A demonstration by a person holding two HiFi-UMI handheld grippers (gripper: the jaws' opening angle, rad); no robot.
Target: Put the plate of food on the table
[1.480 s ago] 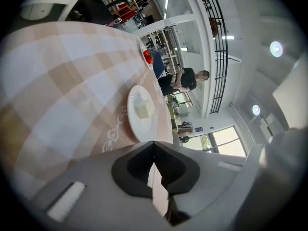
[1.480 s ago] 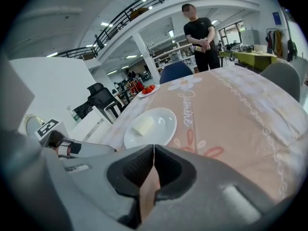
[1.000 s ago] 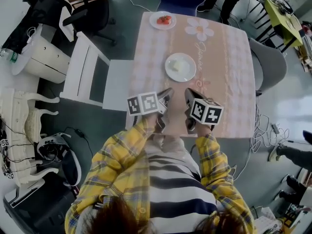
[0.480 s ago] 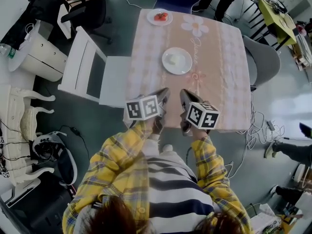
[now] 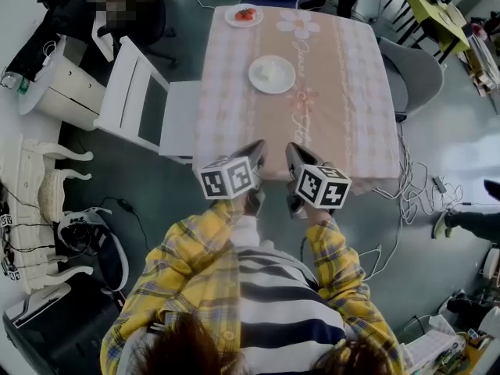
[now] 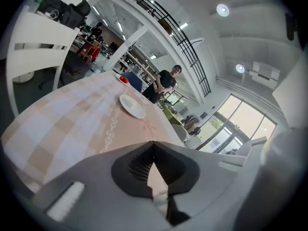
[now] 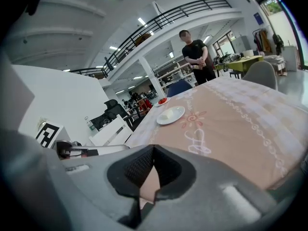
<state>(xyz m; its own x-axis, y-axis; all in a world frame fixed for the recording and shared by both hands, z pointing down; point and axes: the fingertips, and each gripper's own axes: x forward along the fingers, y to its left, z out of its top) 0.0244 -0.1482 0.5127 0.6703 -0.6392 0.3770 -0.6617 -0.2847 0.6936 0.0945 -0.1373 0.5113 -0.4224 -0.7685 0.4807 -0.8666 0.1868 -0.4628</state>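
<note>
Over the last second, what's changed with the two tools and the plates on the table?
The left tool and right tool drew back together from over the table to its near edge. Nothing was taken or let go; both stay shut and empty. The plate of pale food and the plate of red food have not moved.

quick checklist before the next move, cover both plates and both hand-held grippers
1. Pale-food plate flat on the table: ok
2. Red-food plate on the table, near the far edge: ok
3. Left hand-held gripper jaws together, nothing between them: ok
4. Right hand-held gripper jaws together, nothing between them: ok
5. Chair beside the table, apart from both grippers: ok
</note>
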